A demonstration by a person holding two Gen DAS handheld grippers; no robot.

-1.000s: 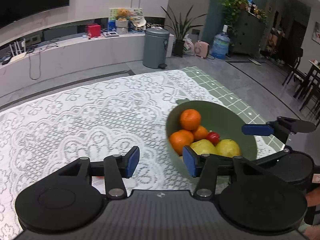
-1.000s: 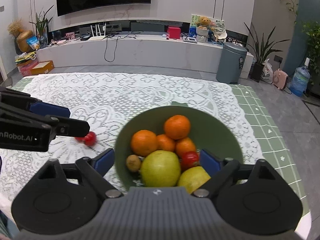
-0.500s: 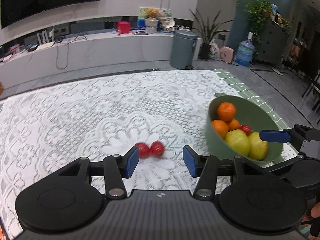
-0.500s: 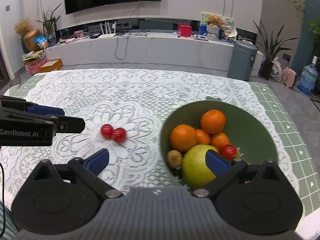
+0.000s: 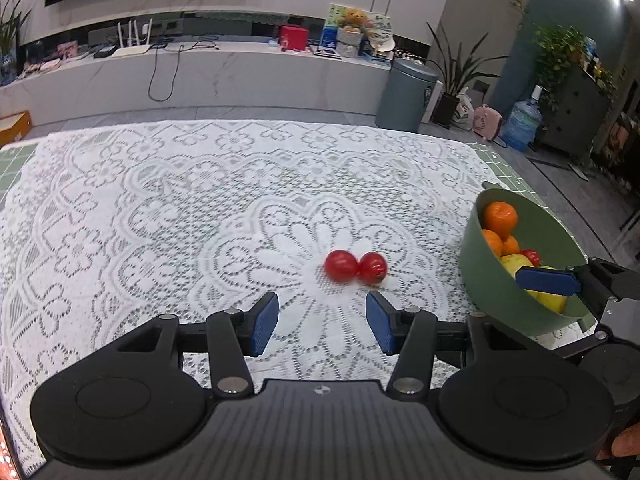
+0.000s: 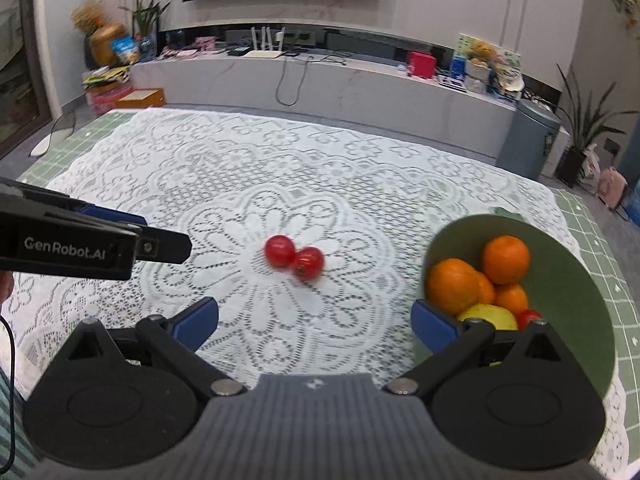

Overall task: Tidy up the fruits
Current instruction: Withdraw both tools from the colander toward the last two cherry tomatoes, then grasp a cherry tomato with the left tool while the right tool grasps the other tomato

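Observation:
Two small red tomatoes [image 5: 355, 266] lie touching each other on the white lace tablecloth [image 5: 160, 208]; they also show in the right wrist view [image 6: 294, 257]. A green bowl [image 6: 576, 280] at the right holds oranges [image 6: 452, 286], yellow-green fruit and a red tomato; it also shows in the left wrist view [image 5: 486, 284]. My left gripper [image 5: 322, 322] is open and empty, just short of the two tomatoes. My right gripper [image 6: 314, 322] is open and empty, its right finger beside the bowl's near rim.
The lace cloth covers a green gridded table [image 6: 580, 220]. Behind the table are a long white bench [image 5: 200, 68], a grey bin [image 5: 406, 94], potted plants and a water bottle [image 5: 520, 124]. The left gripper's body shows at the left of the right wrist view [image 6: 80, 246].
Both views have swung left: the bowl has shifted to the right edge and the two tomatoes have come into the middle, ahead of both grippers. Both grippers stay open.

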